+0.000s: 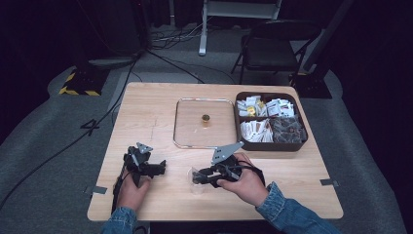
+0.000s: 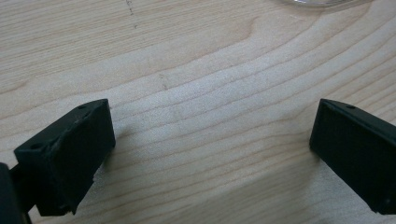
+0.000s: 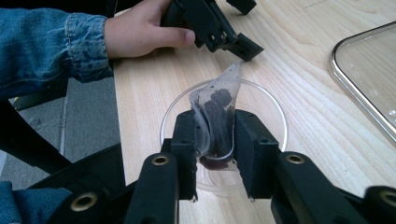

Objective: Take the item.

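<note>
While the right gripper [image 3: 215, 144] pinches a clear sachet of dark lumps [image 3: 215, 109] between its fingers, the sachet hangs over a small clear cup [image 1: 196, 180] on the tabletop [image 1: 151, 122]. Nearby, the left gripper [image 2: 210, 154] rests low — fingers spread wide over bare wood. Beyond lie a glass lid with a gold knob [image 1: 205, 120] and a dark box of packets [image 1: 270, 122] — their printing is too small to read.
</note>
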Demonstrator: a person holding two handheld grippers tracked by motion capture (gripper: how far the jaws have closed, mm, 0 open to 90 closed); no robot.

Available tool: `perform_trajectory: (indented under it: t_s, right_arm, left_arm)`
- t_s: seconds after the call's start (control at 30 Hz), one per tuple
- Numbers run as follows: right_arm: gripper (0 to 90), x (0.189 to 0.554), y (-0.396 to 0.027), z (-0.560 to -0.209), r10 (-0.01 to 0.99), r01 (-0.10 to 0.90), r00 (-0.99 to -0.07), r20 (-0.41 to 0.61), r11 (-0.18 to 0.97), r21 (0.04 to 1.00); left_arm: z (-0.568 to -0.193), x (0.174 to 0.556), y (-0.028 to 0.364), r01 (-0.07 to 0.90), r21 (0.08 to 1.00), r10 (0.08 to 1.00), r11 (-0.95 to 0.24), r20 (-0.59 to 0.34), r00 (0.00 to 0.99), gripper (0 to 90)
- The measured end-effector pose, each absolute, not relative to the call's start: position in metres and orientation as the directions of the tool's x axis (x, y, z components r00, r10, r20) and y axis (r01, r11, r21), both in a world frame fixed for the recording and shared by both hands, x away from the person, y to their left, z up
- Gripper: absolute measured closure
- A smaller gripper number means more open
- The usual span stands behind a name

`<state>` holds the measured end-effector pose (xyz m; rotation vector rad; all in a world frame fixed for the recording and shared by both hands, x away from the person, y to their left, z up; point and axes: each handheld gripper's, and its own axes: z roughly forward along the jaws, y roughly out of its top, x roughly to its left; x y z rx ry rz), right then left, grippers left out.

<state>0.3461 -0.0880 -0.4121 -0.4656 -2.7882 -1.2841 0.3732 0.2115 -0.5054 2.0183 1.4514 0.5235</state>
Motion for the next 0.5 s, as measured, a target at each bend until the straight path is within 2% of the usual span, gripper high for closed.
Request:
perform_trajectory:
  t_s: [0.1, 0.5]
  right_arm:
    - [56.5, 0.344, -0.087, -0.412, 0.255, 0.273, -0.956, 0.143, 0.603, 0.749]
    - [35.6, 0.349, -0.098, -0.397, 0.287, 0.265, -0.95, 0.125, 0.524, 0.809]
  left_arm:
    - [-0.505, 0.373, 0.211, 0.712, 0.664, 0.945, -0.229, -0.024, 0.327, 0.4]
    - [-0.505, 0.374, 0.211, 0.711, 0.665, 0.944, -0.229, -0.025, 0.328, 0.4]
